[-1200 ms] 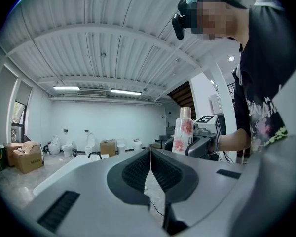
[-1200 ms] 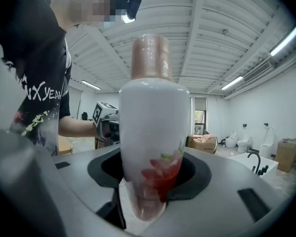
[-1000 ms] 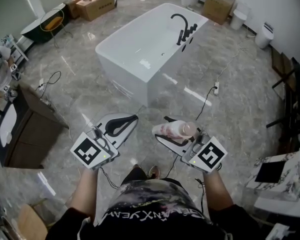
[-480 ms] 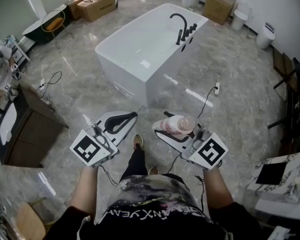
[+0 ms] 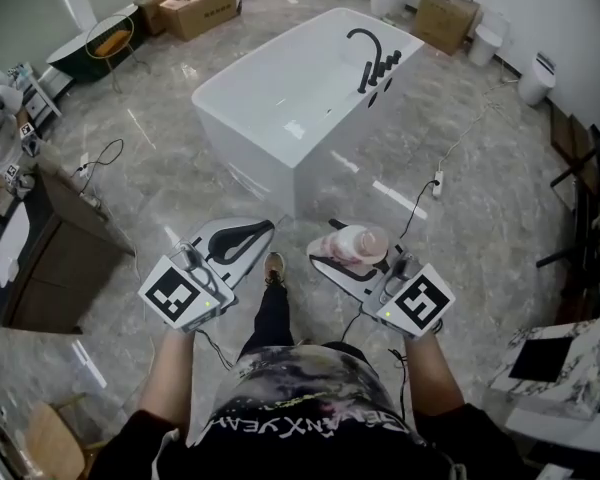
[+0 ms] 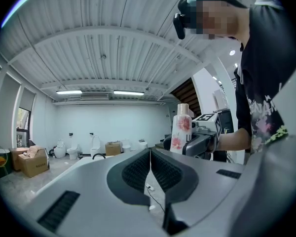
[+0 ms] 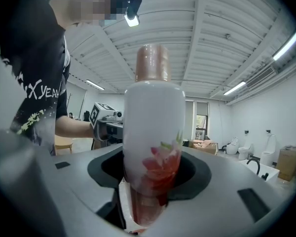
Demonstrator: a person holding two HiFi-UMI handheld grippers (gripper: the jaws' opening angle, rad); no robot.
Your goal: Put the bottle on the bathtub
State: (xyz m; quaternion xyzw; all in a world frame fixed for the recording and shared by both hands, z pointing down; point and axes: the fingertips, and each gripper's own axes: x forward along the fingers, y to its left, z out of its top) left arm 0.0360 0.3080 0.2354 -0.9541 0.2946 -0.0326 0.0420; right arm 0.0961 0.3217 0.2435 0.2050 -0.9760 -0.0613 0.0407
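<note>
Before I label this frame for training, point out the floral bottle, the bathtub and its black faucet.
floral bottle (image 5: pixel 345 250), head view, on its white body.
bathtub (image 5: pixel 325 158), head view, on its near side wall.
black faucet (image 5: pixel 370 60), head view, on its curved spout.

Bottle (image 5: pixel 354 247) in right claw (image 5: pixel 330 252), bathtub (image 5: pixel 242 154) ahead

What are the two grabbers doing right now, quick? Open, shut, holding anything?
Left gripper: closed, nothing between its jaws.
Right gripper: closed on the bottle, white with red flowers.
</note>
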